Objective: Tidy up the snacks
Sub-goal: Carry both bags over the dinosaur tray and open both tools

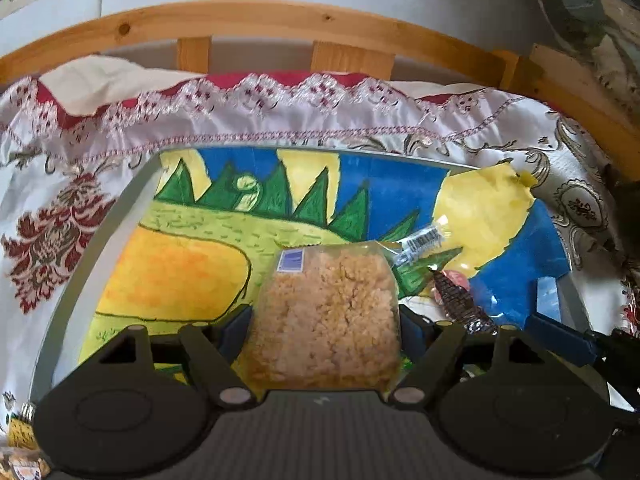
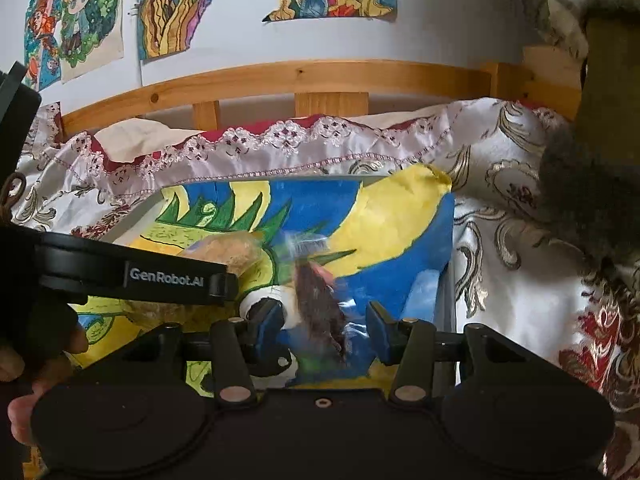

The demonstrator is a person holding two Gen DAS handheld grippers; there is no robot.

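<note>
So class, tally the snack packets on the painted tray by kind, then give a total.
Puffed-rice packet: 1
Dark brown snack in clear wrapper: 1
Total: 2

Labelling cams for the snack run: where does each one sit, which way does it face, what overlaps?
Left wrist: on the left gripper, facing forward along its fingers at the clear bag of crumbly snack it clamps, over the painted tray.
Right wrist: on the right gripper, open around a dark-wrapped snack; the left gripper and the person's hand show at left.
Shared: tray, both snacks, wooden rail.
</note>
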